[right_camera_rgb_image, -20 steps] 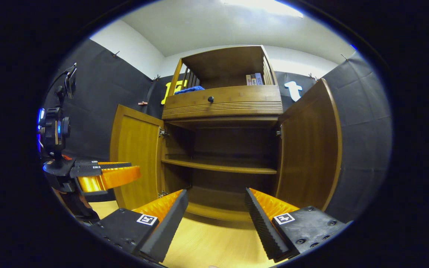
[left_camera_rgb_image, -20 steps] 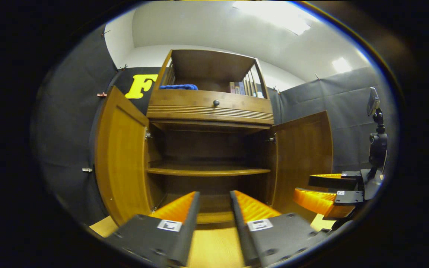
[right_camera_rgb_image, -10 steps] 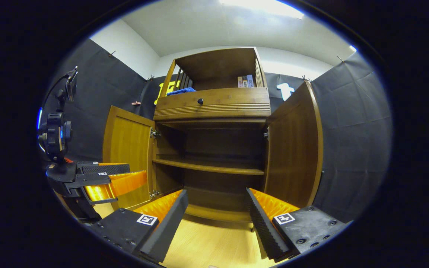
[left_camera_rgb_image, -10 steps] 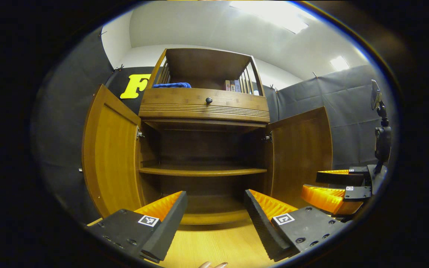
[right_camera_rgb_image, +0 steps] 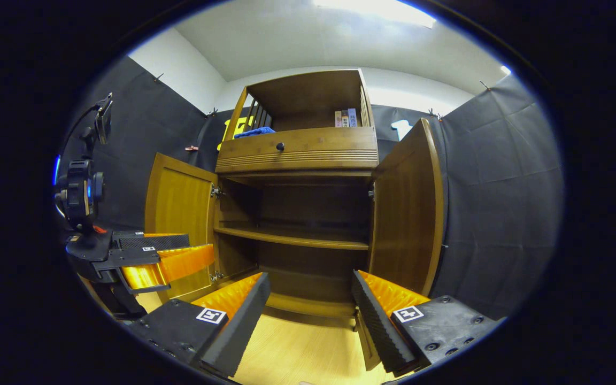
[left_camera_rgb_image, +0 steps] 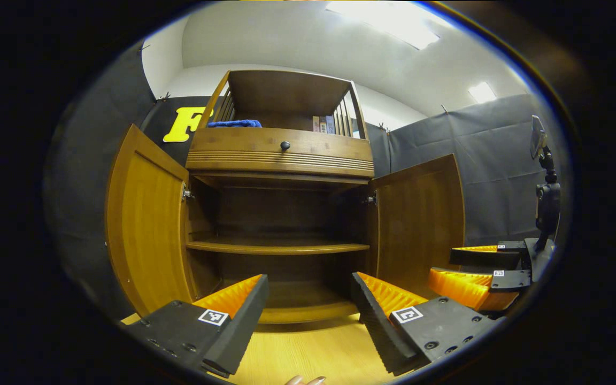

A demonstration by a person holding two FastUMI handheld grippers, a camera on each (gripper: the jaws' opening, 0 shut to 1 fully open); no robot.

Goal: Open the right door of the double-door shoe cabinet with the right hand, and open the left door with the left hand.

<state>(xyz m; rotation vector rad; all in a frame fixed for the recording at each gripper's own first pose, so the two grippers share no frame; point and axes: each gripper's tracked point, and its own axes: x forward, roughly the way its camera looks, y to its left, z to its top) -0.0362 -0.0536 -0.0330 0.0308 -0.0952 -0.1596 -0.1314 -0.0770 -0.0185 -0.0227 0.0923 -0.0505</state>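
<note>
The wooden shoe cabinet (left_camera_rgb_image: 278,155) (right_camera_rgb_image: 297,155) stands ahead with both doors swung wide. Its left door (left_camera_rgb_image: 145,230) (right_camera_rgb_image: 179,214) and right door (left_camera_rgb_image: 420,219) (right_camera_rgb_image: 407,208) hang outward, baring a dark inside with one shelf (left_camera_rgb_image: 276,247) (right_camera_rgb_image: 292,239). My left gripper (left_camera_rgb_image: 308,291) is open, held in front of the cabinet's base with nothing between its fingers; it also appears at the left of the right gripper view (right_camera_rgb_image: 163,256). My right gripper (right_camera_rgb_image: 310,291) is open and holds nothing as well, seen too at the right of the left gripper view (left_camera_rgb_image: 474,270).
Above the doors a drawer with a dark knob (left_camera_rgb_image: 285,145) (right_camera_rgb_image: 280,146) spans the cabinet. The open top compartment holds a blue cloth (left_camera_rgb_image: 233,123) (right_camera_rgb_image: 253,131) and a few books (left_camera_rgb_image: 323,124) (right_camera_rgb_image: 344,118). A light wooden floor (left_camera_rgb_image: 313,347) (right_camera_rgb_image: 297,353) lies below. A fingertip (left_camera_rgb_image: 302,380) shows at the bottom edge.
My left gripper's fingers have spread apart from a narrow gap to wide. Both grippers have drifted, the cabinet sliding leftward in both views. The doors stay open.
</note>
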